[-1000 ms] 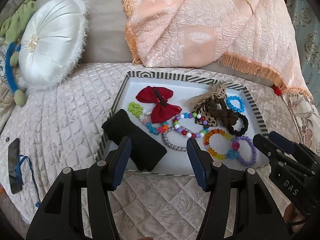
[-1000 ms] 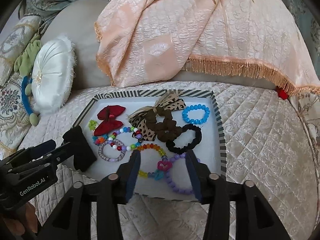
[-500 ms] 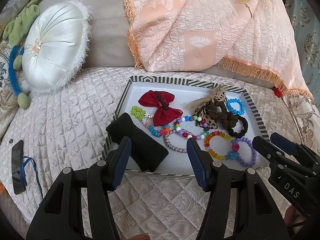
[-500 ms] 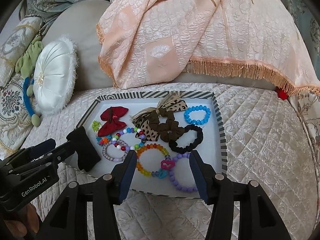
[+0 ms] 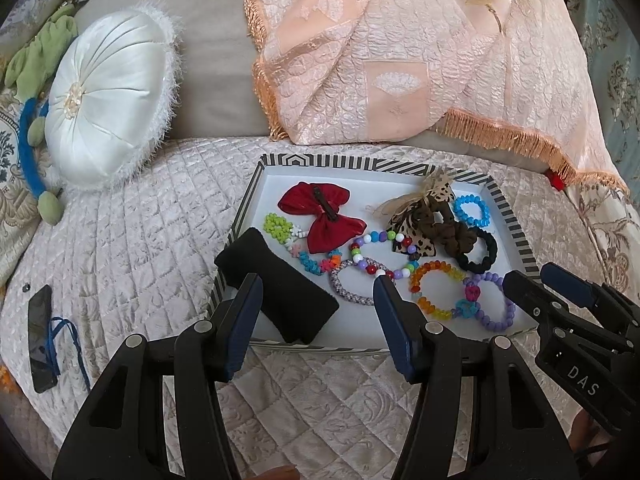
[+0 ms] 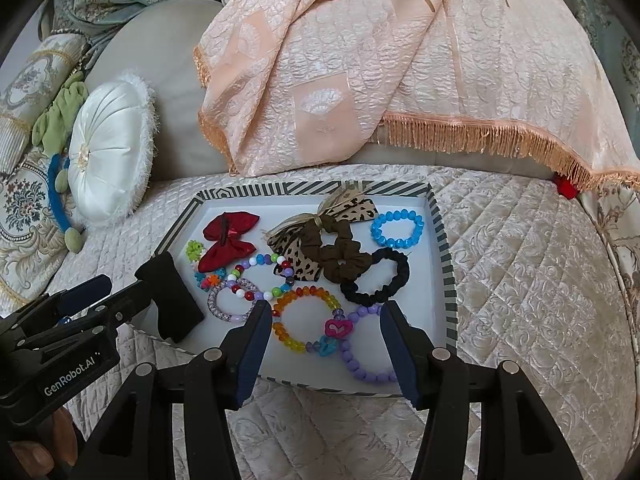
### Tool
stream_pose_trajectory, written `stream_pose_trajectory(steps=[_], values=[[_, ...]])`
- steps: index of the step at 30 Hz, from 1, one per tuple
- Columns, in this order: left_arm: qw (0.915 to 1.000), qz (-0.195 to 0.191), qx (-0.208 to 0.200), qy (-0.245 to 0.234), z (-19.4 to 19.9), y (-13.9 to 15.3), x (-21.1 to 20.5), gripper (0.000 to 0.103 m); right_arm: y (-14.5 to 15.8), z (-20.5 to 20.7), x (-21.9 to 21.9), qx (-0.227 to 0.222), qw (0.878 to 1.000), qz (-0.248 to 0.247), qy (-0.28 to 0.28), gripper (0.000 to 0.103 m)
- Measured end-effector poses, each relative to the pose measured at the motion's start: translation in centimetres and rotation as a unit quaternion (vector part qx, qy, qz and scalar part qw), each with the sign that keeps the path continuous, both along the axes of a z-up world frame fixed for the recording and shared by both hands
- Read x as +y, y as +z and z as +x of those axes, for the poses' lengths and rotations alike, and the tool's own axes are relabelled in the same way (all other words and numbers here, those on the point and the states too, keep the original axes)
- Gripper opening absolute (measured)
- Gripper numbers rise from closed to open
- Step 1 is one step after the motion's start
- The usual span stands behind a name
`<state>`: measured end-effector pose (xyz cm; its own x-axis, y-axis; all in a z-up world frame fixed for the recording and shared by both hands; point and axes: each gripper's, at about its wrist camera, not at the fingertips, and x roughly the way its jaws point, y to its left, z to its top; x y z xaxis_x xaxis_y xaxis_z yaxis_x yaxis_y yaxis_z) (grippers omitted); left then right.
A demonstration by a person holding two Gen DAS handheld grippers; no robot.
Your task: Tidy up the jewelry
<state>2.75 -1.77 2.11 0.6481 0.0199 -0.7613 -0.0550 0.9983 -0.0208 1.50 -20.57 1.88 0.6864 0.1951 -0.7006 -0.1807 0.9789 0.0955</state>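
Grippers [image 5: 316,280] [image 6: 322,308] hover open, holding nothing.

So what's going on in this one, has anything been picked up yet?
Not yet. A person holds two grippers over a striped tray of jewelry and hair accessories on a quilted bed. The left gripper hovers open near the black pouch. The right gripper is open too, its jaws having just widened, framing the orange bracelet and purple bracelet without touching them. Everything lies loose in the tray.

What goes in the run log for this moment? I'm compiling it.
left gripper: open, empty | right gripper: open, empty, just widened | jewelry: in tray
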Motion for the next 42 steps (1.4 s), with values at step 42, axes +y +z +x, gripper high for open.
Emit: stream_pose_trajectory(steps=[42], values=[[0.9994, 0.008, -0.02, -0.027, -0.24, 0.11, -0.75, 0.058, -0.85, 0.24, -0.48, 0.011, 1.0, 0.009, -0.001, 0.057]])
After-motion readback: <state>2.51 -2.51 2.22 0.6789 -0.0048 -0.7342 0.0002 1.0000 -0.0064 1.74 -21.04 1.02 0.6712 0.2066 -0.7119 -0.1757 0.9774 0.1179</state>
